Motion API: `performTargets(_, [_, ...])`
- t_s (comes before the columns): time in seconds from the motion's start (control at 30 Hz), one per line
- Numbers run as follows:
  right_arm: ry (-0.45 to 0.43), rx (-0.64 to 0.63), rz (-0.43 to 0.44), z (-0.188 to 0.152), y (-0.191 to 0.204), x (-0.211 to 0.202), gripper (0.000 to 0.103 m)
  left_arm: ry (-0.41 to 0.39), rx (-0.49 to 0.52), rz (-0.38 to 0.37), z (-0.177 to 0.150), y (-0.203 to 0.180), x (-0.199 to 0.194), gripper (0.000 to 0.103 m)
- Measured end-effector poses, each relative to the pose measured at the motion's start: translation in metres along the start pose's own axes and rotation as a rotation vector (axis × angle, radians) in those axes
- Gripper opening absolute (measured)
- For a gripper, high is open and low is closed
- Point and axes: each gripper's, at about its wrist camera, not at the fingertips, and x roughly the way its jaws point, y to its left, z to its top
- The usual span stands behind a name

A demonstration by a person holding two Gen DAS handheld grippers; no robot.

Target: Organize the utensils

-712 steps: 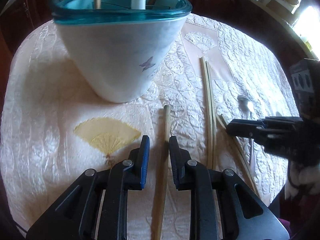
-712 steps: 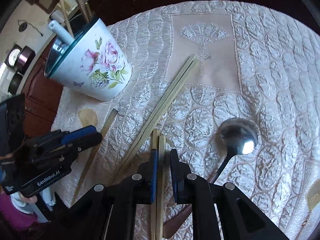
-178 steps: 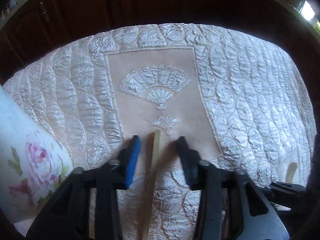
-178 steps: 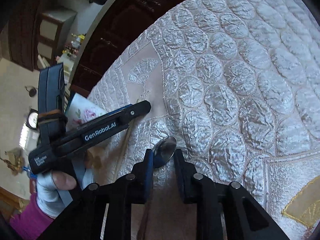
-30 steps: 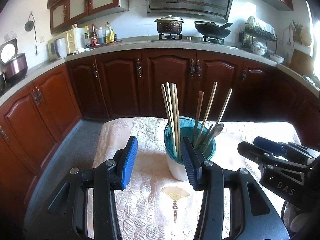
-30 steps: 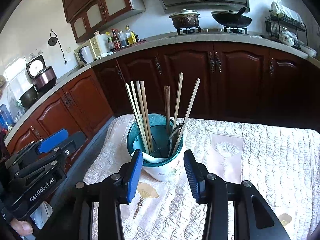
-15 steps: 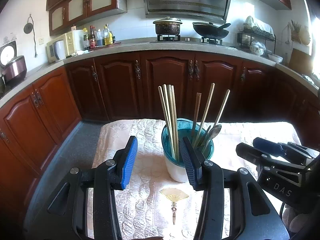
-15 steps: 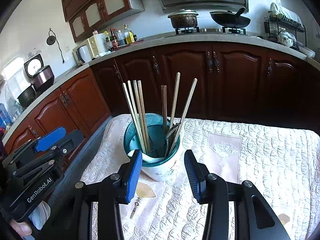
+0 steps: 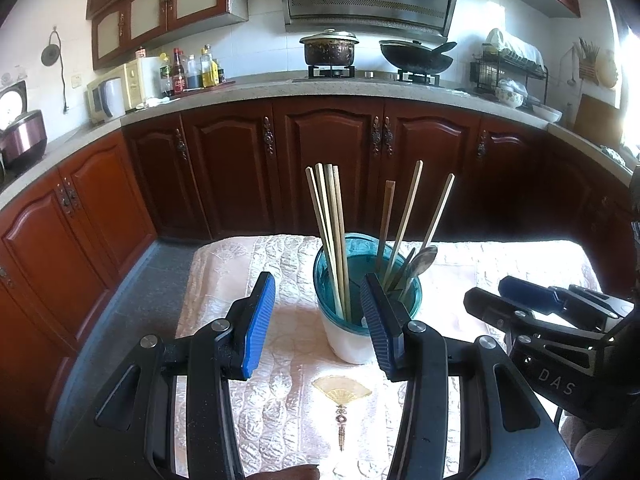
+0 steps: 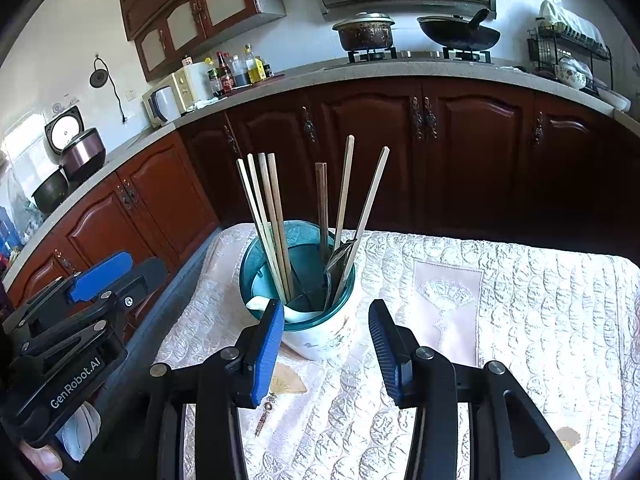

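Left wrist view: the left gripper (image 9: 318, 320) is raised above the cloth-covered counter (image 9: 280, 408), its blue-padded fingers (image 9: 259, 320) spread wide apart and holding nothing. Beyond and between them stands the white ceramic cup with a teal rim (image 9: 366, 280), upright on the quilted cream cloth. The cup holds a bundle of four light wooden chopsticks (image 9: 330, 236) leaning left, further wooden chopsticks (image 9: 408, 216) leaning right, and a metal spoon (image 9: 422, 260) with its bowl resting above the right rim. A yellow embroidered fan motif (image 9: 342, 390) lies on the cloth just in front of the cup. The right gripper (image 9: 496, 300) appears at the right edge, beside the cup and clear of it.

Right wrist view: the right gripper (image 10: 324, 332) is also held above the counter, fingers (image 10: 266, 340) set wide apart and empty. The cup sits between and beyond them, showing a floral print on its wall. A white ceramic spoon (image 10: 276, 310) lies inside against the near rim. The left gripper's fingers, at the left edge, stand apart and empty.
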Motion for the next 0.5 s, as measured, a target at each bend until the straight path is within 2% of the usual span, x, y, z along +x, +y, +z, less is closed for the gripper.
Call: performTargets(0.5, [0.014,-0.013,-0.002,0.0014,0.0016,0.0065,0.042,0.000,-0.003,0.002,-0.0008,0.0001,0.0037,0.044])
